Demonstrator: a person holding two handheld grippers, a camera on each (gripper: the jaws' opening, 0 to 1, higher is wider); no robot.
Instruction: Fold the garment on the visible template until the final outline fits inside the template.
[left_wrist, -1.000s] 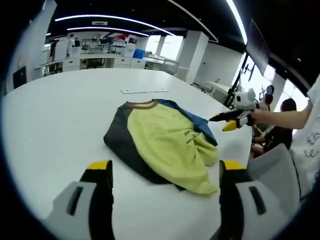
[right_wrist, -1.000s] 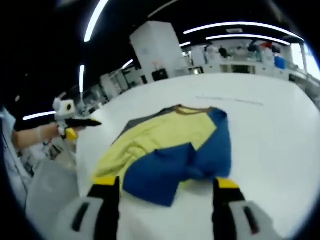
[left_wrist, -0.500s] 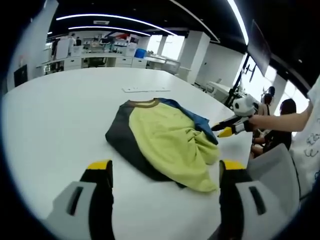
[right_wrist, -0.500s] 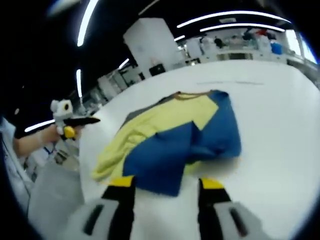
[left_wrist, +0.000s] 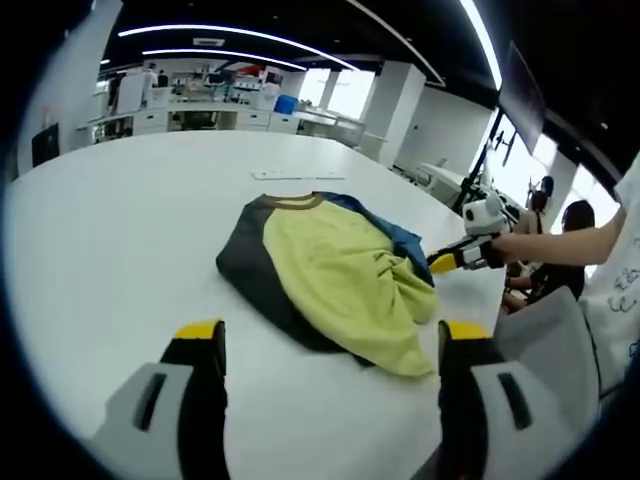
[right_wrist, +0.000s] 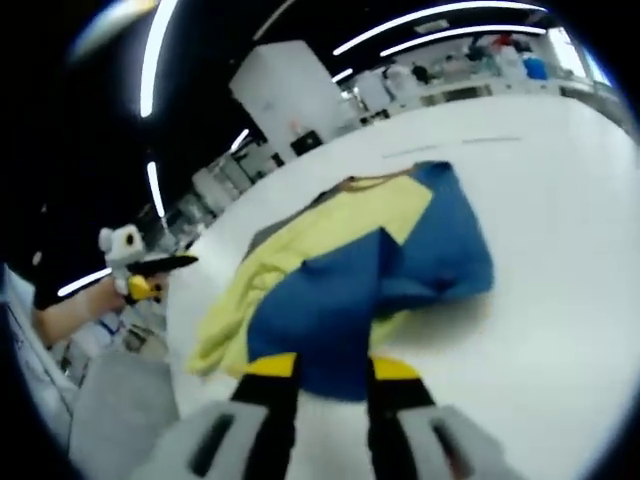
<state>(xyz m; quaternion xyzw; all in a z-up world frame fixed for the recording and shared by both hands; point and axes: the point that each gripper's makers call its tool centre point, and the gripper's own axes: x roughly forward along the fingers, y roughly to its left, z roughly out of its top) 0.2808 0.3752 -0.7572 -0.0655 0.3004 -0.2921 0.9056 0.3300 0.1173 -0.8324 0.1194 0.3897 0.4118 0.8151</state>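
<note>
A crumpled garment (left_wrist: 335, 280) lies on a broad white counter (left_wrist: 110, 240), roughly in the middle of the left gripper view and well beyond the left gripper (left_wrist: 327, 345), whose two yellow-tipped jaws stand spread wide apart with bare counter between them and touch nothing. From this side the garment shows a yellow-green front, a dark grey side on its left, a brown collar (left_wrist: 292, 202) at its far end and a strip of blue along its far right edge; its cloth is bunched into folds toward the near right corner. At the right of this view the right gripper (left_wrist: 450, 261) reaches in, held by a person's hand (left_wrist: 520, 243), its yellow-tipped end just beside the garment's blue right edge; whether it touches the cloth cannot be told from here. In the right gripper view the same garment (right_wrist: 365, 275) lies ahead with a blue sleeve or panel (right_wrist: 330, 325) folded over the yellow-green body, and the right gripper (right_wrist: 334, 366) has its jaws drawn close together at the near edge of that blue cloth; whether they actually pinch the cloth cannot be told. The left gripper (right_wrist: 152, 272) shows at the left of that view, held in a hand (right_wrist: 85, 300) well apart from the garment. A flat white strip (left_wrist: 297, 175) lies on the counter beyond the collar. Two seated people (left_wrist: 555, 255) are at the far right past the counter's edge.
</note>
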